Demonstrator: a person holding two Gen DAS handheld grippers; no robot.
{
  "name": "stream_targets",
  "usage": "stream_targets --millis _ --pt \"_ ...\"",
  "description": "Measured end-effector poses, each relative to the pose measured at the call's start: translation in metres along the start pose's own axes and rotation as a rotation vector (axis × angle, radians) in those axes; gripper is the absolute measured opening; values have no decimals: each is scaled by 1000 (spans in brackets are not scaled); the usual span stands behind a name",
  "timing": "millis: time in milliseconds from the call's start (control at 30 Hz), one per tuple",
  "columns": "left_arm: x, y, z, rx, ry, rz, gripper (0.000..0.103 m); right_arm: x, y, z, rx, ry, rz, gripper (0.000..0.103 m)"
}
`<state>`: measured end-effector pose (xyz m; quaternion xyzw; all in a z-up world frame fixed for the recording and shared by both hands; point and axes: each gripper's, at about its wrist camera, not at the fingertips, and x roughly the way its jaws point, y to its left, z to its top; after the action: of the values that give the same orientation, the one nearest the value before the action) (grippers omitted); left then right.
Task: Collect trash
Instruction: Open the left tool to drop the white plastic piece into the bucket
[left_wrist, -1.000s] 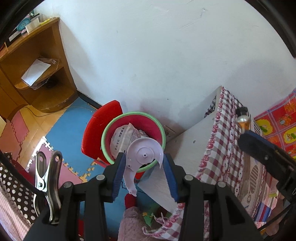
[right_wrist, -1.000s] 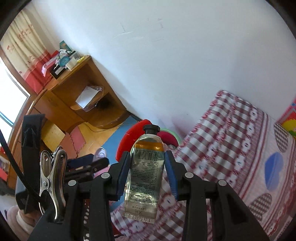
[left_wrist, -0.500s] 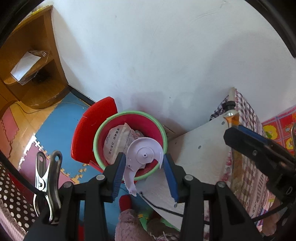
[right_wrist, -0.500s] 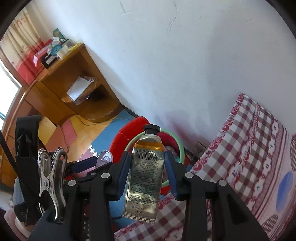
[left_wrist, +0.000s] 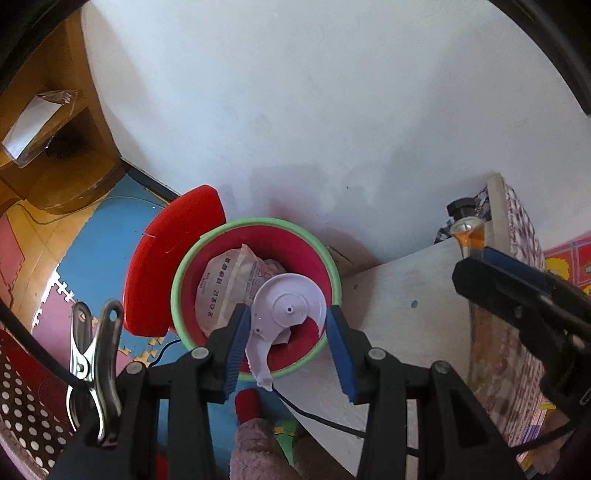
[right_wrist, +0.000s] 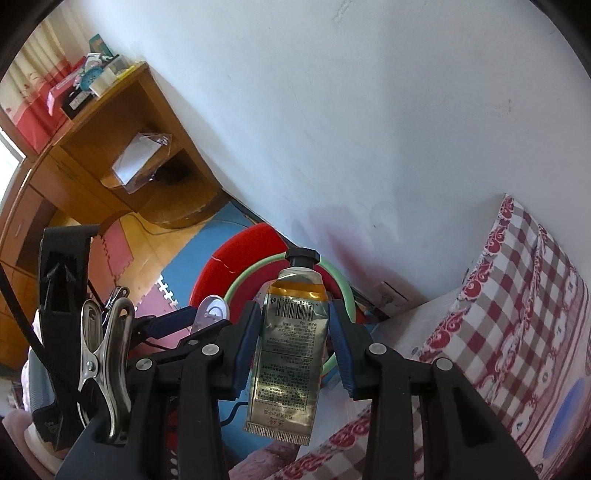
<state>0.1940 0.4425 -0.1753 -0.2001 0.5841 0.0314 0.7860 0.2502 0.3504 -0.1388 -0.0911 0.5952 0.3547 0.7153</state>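
Both grippers are coming down toward the red bin (left_wrist: 255, 236), which is filling more of each view than a second ago, while the wooden shelf unit (right_wrist: 122, 147) is sliding off toward the left edge. The left gripper (left_wrist: 288, 325) is clamping a pale lilac plastic disc piece (left_wrist: 286, 308) by its edges, and that piece is now hanging directly over the bin's green rim (left_wrist: 177, 280) and the crumpled paper packet (left_wrist: 225, 280) already lying inside. The right gripper (right_wrist: 293, 332) is squeezing a silver and amber tube (right_wrist: 293, 343) with a black cap, cap pointing away, and it is sitting nearer the checked bedspread (right_wrist: 517, 295) than the bin. To drop cleanly, each piece is best brought well inside the rim before the jaws are let go, the disc first since it is already lined up, and the tube carried further over the opening so it is not glancing off the edge. Only the left view is showing the bin's contents and the white board (left_wrist: 399, 295) beside it; only the right view is showing the printed label of the tube and the clutter on top of the shelf unit.
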Motion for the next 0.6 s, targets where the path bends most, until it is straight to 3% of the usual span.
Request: stream_targets --millis 167,333,600 --pt "17 -1 5 18 22 -3 45 12 -3 -1 6 21 -11 39" --pt "21 -7 10 66 9 7 58 21 -8 0 13 33 -14 39" --pt "20 -2 10 66 7 23 59 33 -7 4 22 48 -9 39"
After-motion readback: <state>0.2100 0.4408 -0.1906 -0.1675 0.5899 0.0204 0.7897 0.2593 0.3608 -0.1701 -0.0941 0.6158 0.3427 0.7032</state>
